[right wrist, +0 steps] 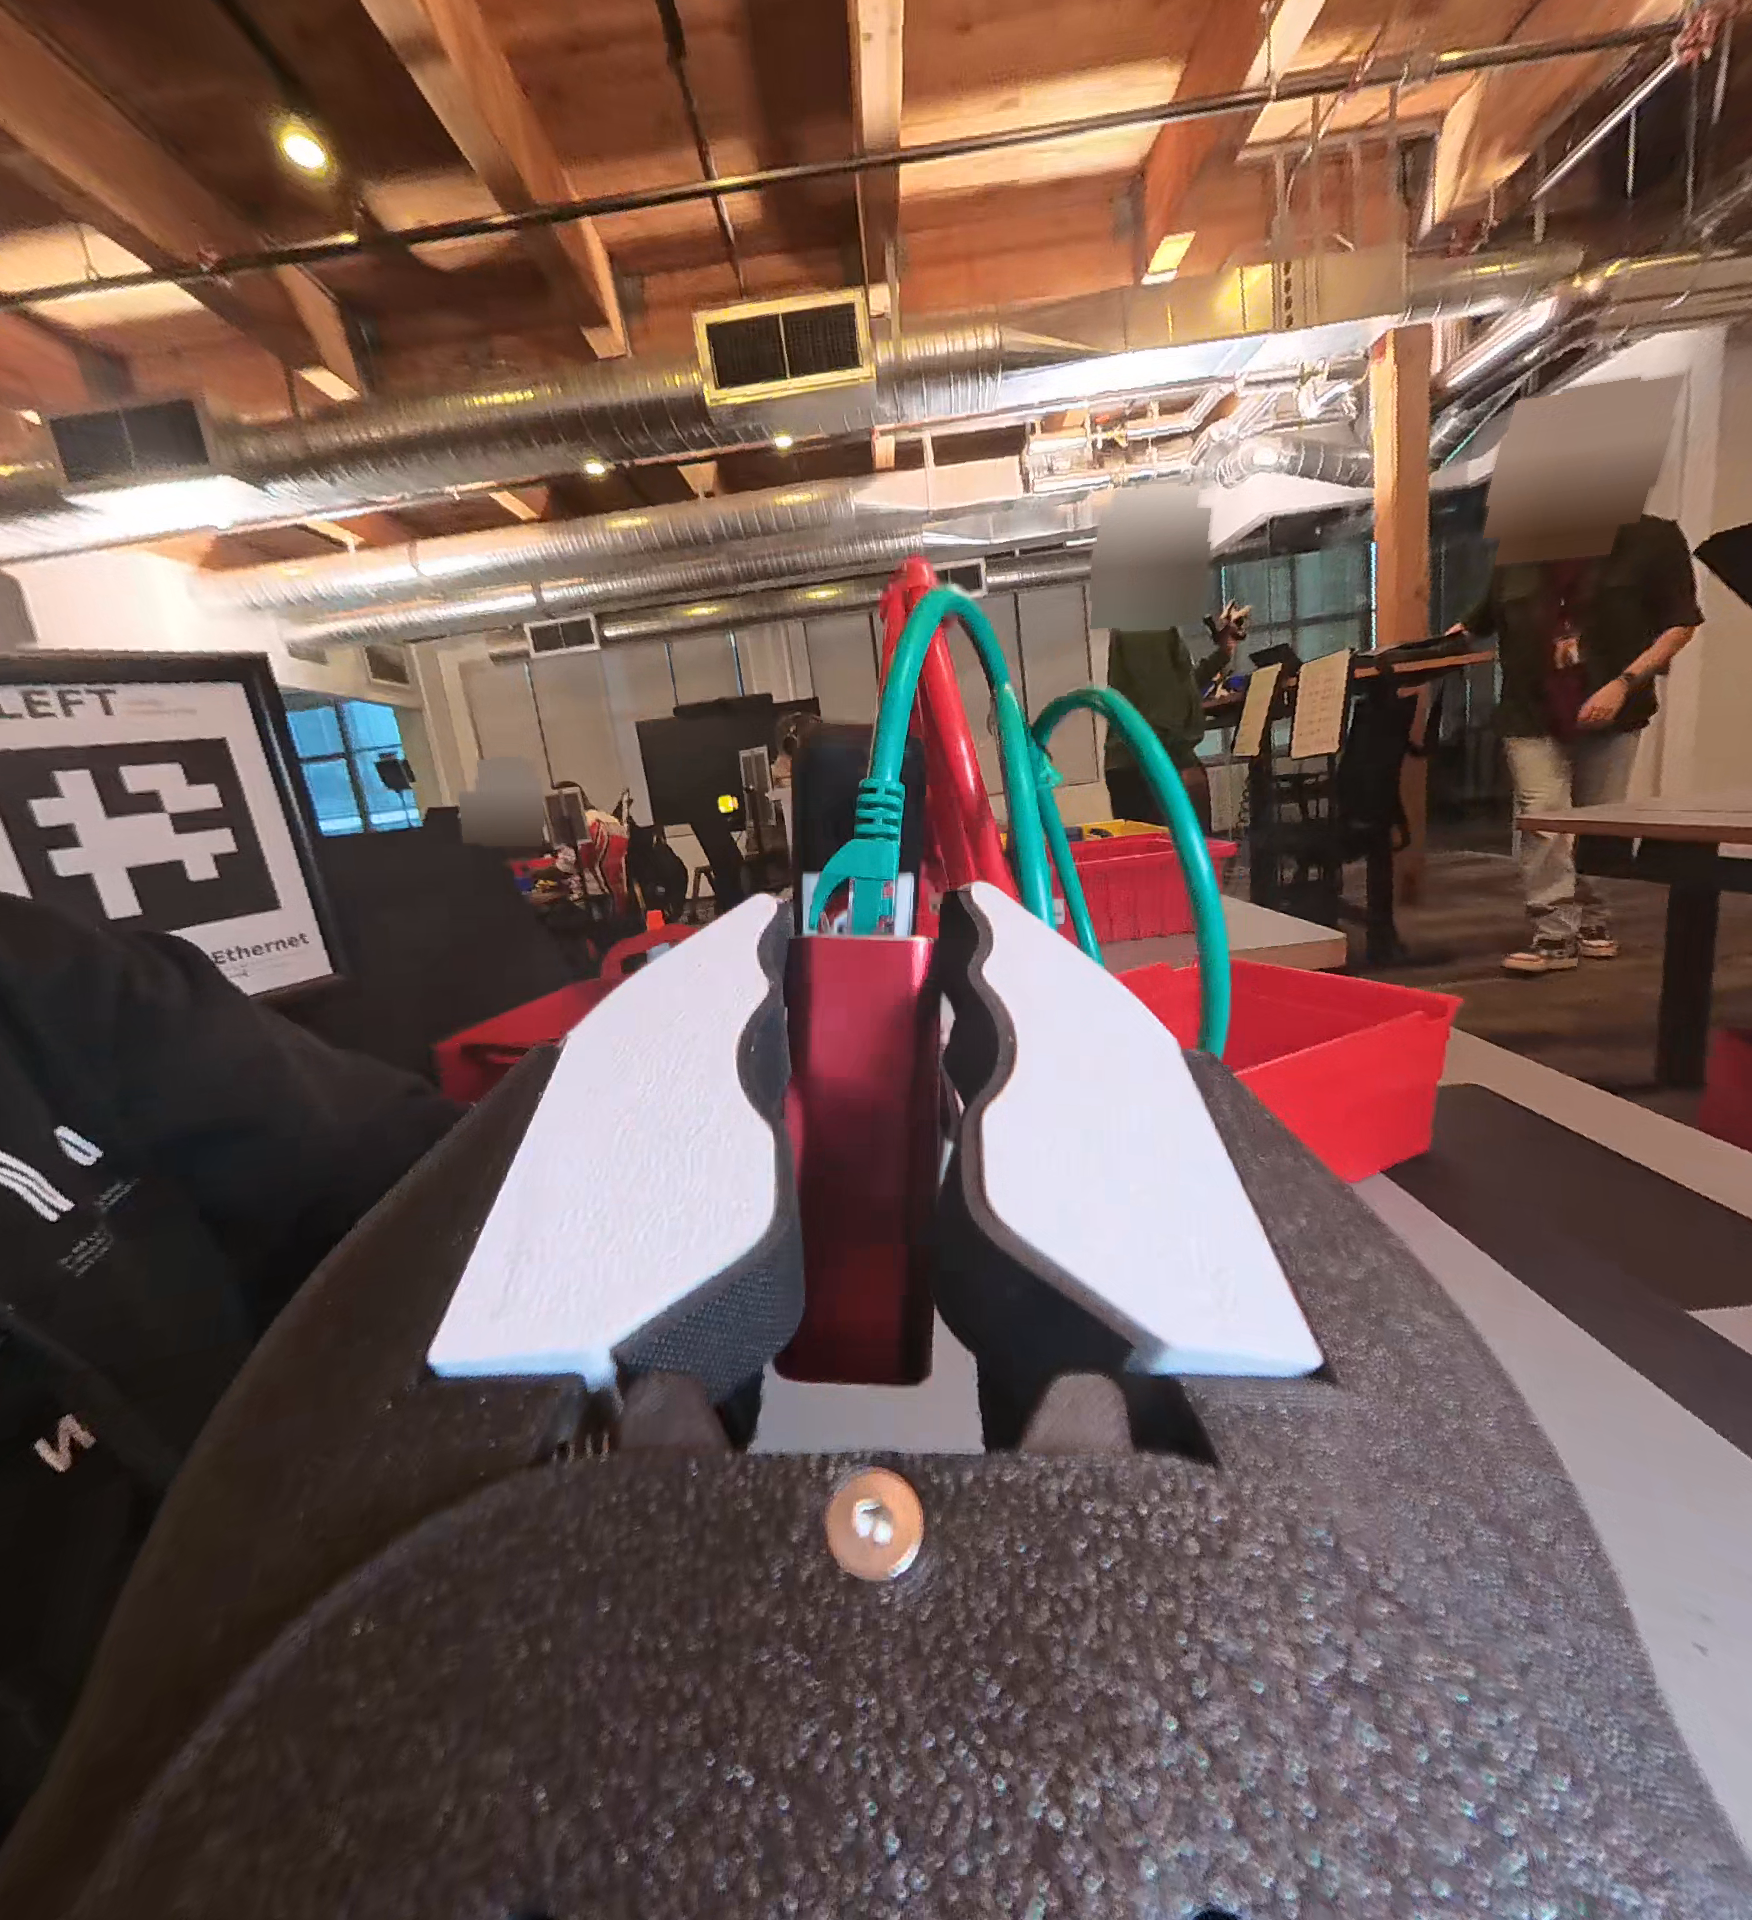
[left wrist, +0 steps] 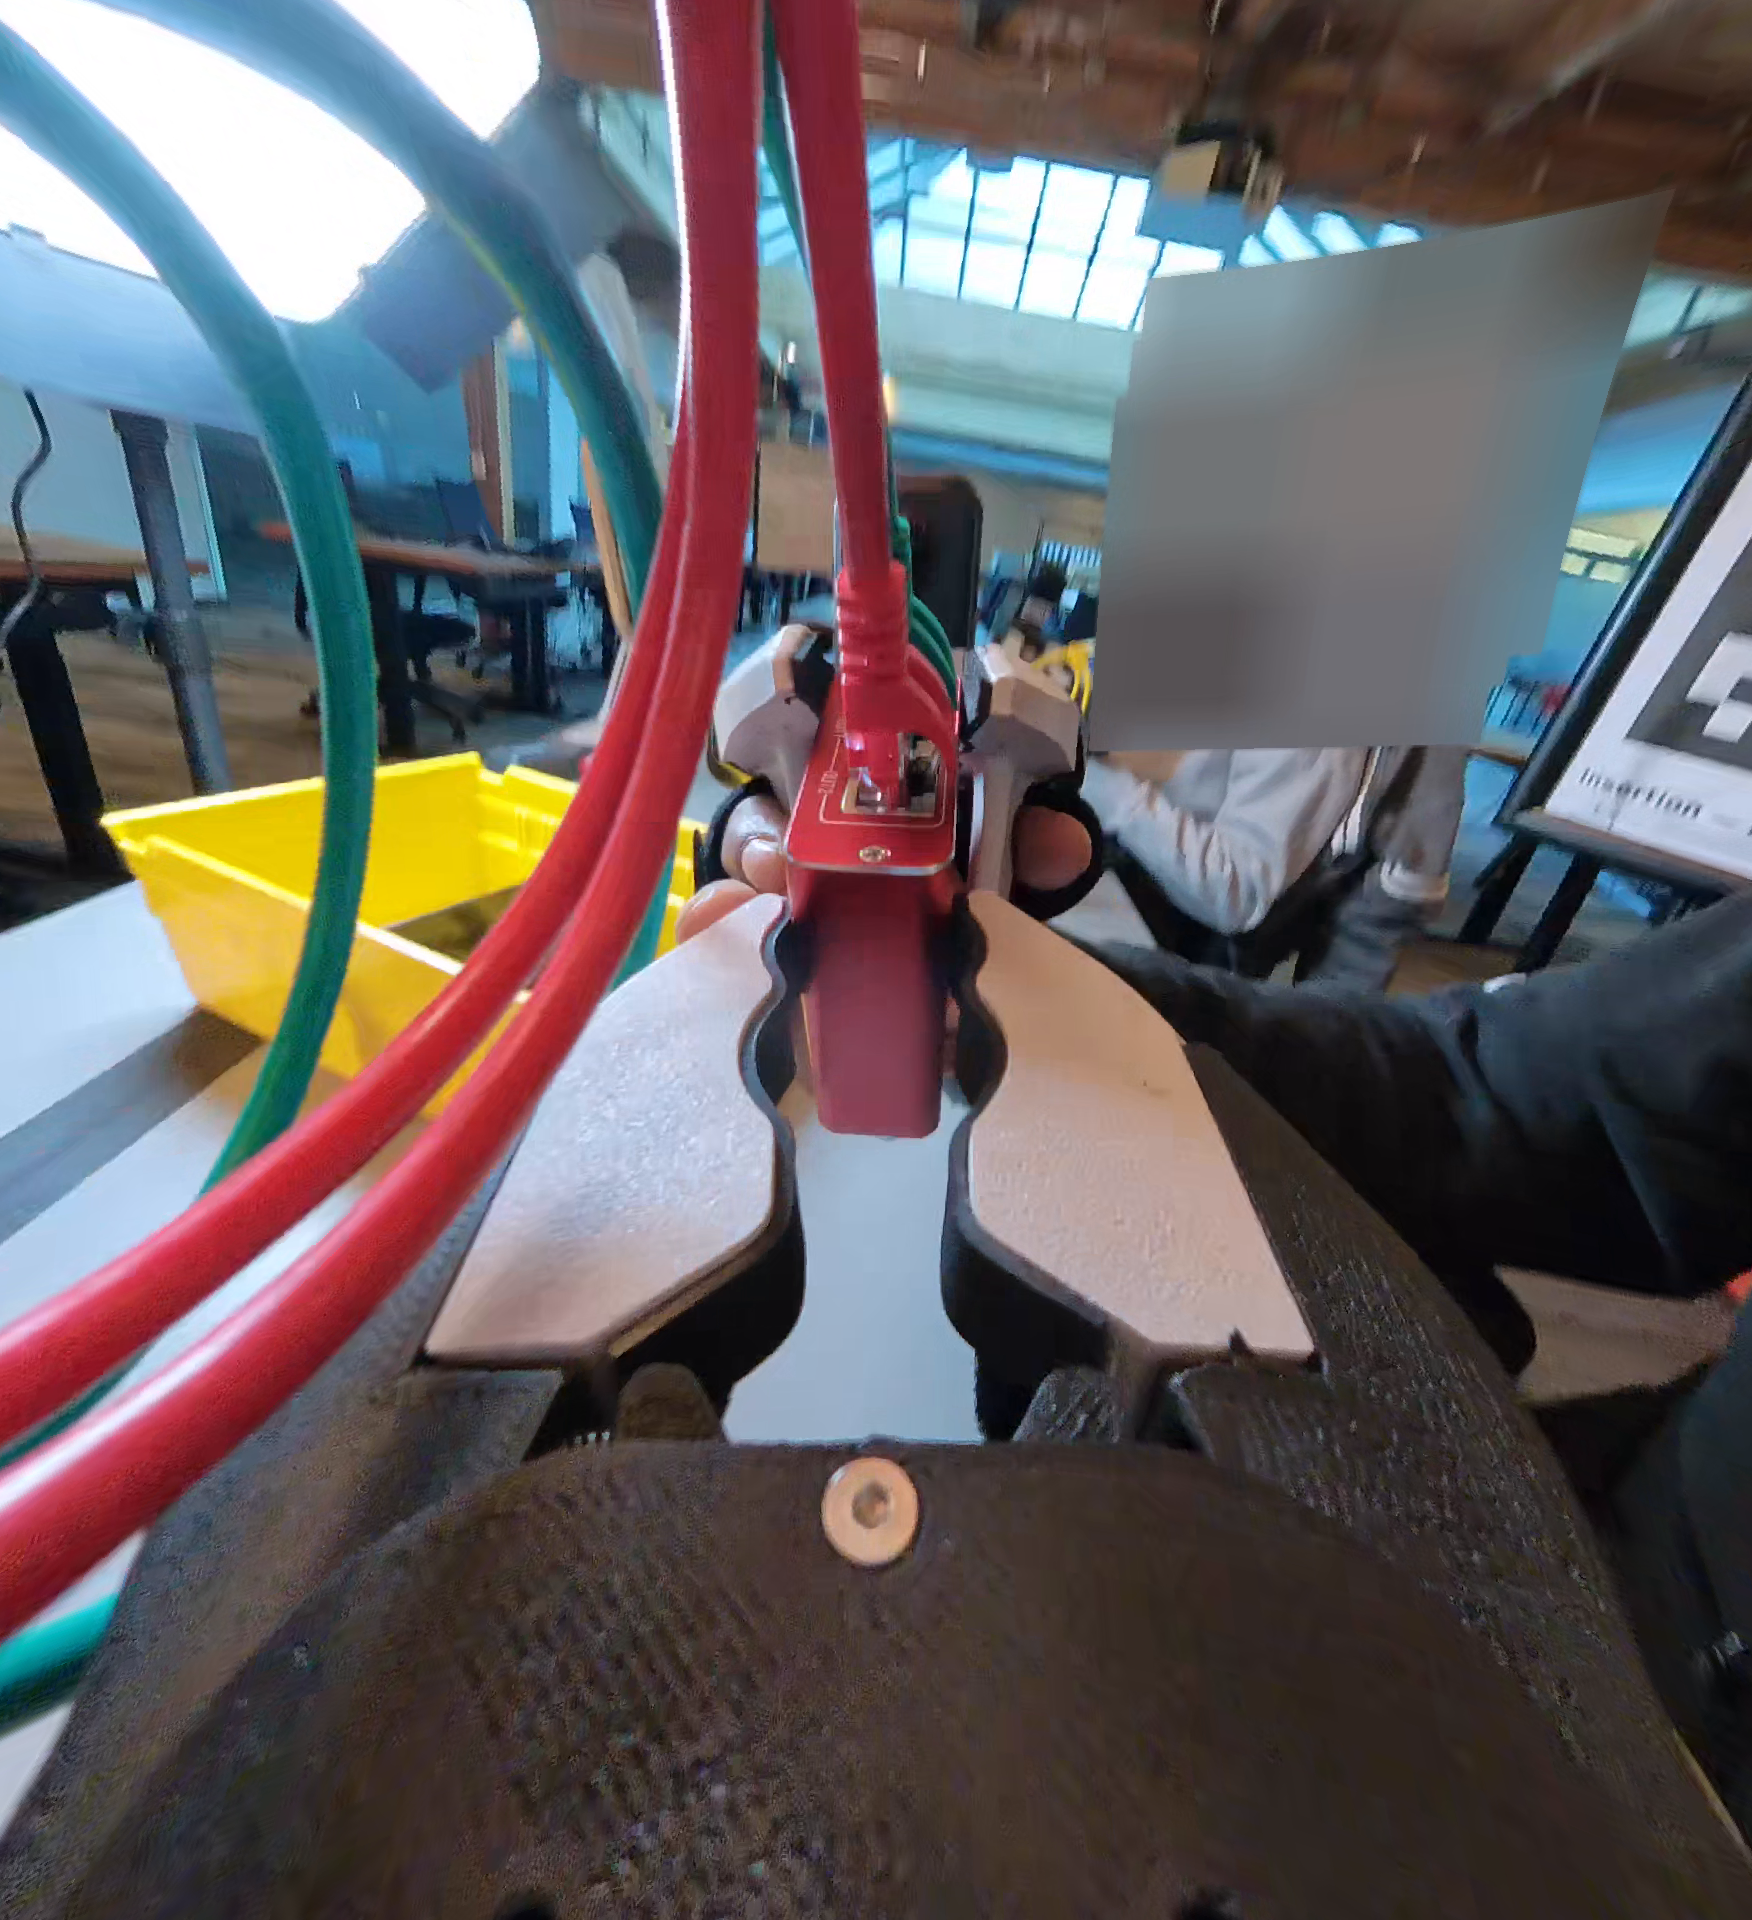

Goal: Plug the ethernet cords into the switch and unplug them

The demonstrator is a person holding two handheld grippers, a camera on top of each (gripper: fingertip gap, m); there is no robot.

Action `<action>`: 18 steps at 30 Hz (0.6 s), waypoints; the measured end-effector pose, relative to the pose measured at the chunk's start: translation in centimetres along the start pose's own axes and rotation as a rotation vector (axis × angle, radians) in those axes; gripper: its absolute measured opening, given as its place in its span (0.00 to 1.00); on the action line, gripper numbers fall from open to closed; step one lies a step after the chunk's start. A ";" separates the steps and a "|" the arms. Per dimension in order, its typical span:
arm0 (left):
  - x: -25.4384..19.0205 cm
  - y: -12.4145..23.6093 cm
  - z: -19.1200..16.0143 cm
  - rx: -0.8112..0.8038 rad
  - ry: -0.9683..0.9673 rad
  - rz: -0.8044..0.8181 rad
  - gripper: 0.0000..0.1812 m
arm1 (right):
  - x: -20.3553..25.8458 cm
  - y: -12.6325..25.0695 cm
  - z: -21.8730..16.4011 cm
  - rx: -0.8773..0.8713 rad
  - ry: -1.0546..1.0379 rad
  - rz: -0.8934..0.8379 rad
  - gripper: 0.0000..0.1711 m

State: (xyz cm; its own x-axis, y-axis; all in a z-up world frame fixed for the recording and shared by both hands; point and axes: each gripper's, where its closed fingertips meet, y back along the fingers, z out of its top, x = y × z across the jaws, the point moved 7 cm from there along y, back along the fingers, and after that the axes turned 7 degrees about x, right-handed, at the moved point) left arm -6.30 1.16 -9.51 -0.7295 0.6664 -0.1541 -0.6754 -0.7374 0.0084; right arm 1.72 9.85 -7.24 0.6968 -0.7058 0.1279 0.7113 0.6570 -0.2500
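Between both tools hung the switch (left wrist: 874, 997), a slim red metal box held above the counter (left wrist: 41, 997). The left tool (left wrist: 872, 1023) pinched one end, the right tool (right wrist: 856, 1049) the other. Red cords (left wrist: 856, 436) and green cords (right wrist: 877, 790) stood plugged into its top, looping high over it. I judged the risk was tangling: those loops could snag a tool, or a cord pulled with its latch unpressed could twist the switch from either grip.
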 end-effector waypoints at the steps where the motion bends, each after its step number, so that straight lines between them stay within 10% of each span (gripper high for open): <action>1: 0.2 0.4 0.2 0.056 -0.004 0.009 0.15 | -0.2 -0.1 -0.2 0.019 0.001 -0.001 0.16; 10: 0.3 3.4 -2.2 0.745 0.005 0.080 0.15 | 0.2 -1.4 -3.3 0.621 0.191 -0.162 0.17; 18: 0.3 3.9 -2.5 0.722 -0.015 -0.002 0.15 | -0.1 -2.0 -4.0 0.362 0.009 0.003 0.05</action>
State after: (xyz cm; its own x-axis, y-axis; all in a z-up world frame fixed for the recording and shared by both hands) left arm -8.86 -1.80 -11.97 -0.7262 0.6728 -0.1414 -0.5758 -0.4829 0.6597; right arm -0.13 7.53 -10.58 0.6989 -0.7052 0.1191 0.6973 0.7089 0.1060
